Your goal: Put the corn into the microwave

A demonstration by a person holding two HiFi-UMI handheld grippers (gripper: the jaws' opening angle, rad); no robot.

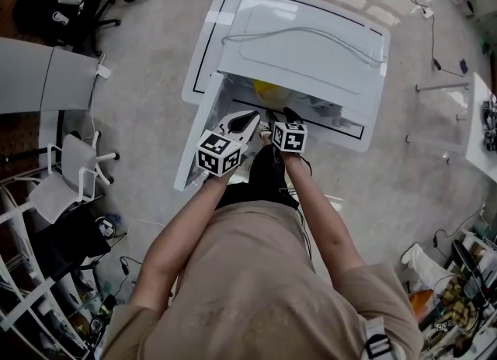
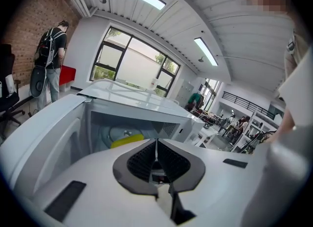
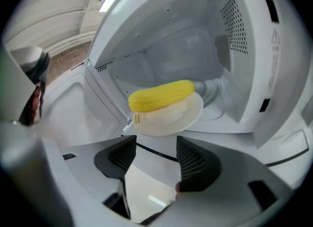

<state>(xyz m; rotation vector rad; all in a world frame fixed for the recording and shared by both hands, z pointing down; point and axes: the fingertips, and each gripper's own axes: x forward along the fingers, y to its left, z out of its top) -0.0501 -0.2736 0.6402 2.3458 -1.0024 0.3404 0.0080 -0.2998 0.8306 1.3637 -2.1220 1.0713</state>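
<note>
Right gripper view shows us the yellow cob of corn [image 3: 161, 96] lying on its side on a shallow round white plate [image 3: 172, 119]. The plate rests in the front part of the cavity of the boxy white microwave [image 3: 244, 74]. We judge the main job done, since corn and plate are both past the opening and nothing holds them.

The right gripper [image 3: 156, 145] sits just in front of the plate with its jaws wide apart. Nothing is between them, and only the white surface below the opening shows through the gap. The pads are clear of the plate's rim.

In the left gripper view, the left gripper [image 2: 156, 151] has its jaws pressed together and empty. It points toward the cavity, where the corn [image 2: 127, 140] shows as a yellow strip.

The head view places both grippers side by side at the microwave's mouth, above the white table [image 1: 203, 48]. The white microwave door [image 1: 200, 135] is swung fully out to the left.

What is left, as we read it, is drawing the right gripper back. Perhaps the door should be shut too, though the task does not ask for that.

The corn looks whole, evenly bright yellow and slightly curved, with neat kernel rows. It spans almost the whole plate and lies steadily on it. We cannot tell whether the plate is centred on the turntable.
</note>
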